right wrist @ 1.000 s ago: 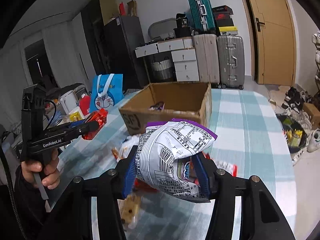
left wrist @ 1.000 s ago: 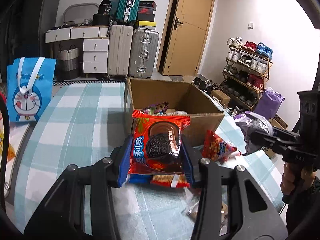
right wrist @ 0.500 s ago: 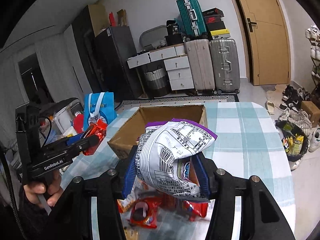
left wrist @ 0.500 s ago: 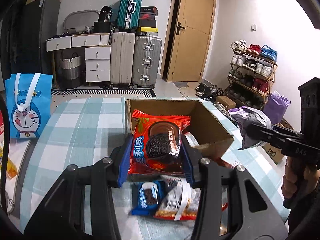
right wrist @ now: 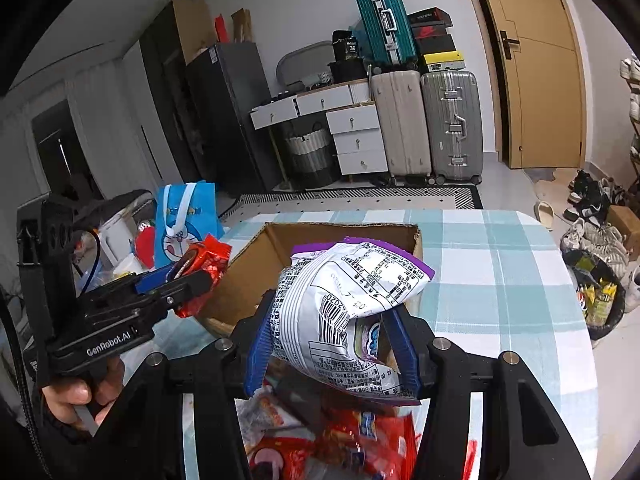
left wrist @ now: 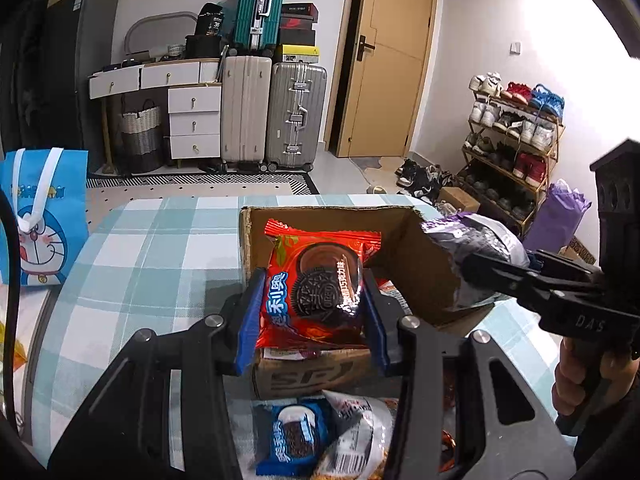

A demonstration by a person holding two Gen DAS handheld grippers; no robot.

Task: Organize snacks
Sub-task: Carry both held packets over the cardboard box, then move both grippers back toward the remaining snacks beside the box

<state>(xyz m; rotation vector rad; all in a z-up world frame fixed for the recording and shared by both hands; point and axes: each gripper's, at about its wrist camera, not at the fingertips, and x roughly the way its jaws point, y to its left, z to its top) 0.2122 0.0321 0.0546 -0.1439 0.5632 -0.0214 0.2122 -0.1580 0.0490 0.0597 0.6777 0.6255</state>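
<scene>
Since a second ago I've brought both tools up and forward, so the cardboard box (left wrist: pixel 412 264) now sits right beneath them instead of ahead across the table (left wrist: pixel 152 248).

The box stands open-topped on the checked table, and its near wall shows just below my left tool. A blue cartoon bag (left wrist: pixel 44 216) stands at the table's left edge, well apart from the box.

My right tool (right wrist: pixel 334 344) is clamped on the purple-and-white snack bag (right wrist: pixel 352 300), which bulges up from between the blue pads and hangs over the box's near right corner. In the left view that same bag (left wrist: pixel 476 256) hovers at the box's right wall.

My left tool (left wrist: pixel 312 308) is closed on the red Oreo packet (left wrist: pixel 316 284), held upright between the pads, directly over the box's opening near its front wall.

Loose snacks lie on the table in front of the box, under the tools, among them a blue Oreo packet (left wrist: pixel 294 438).
</scene>
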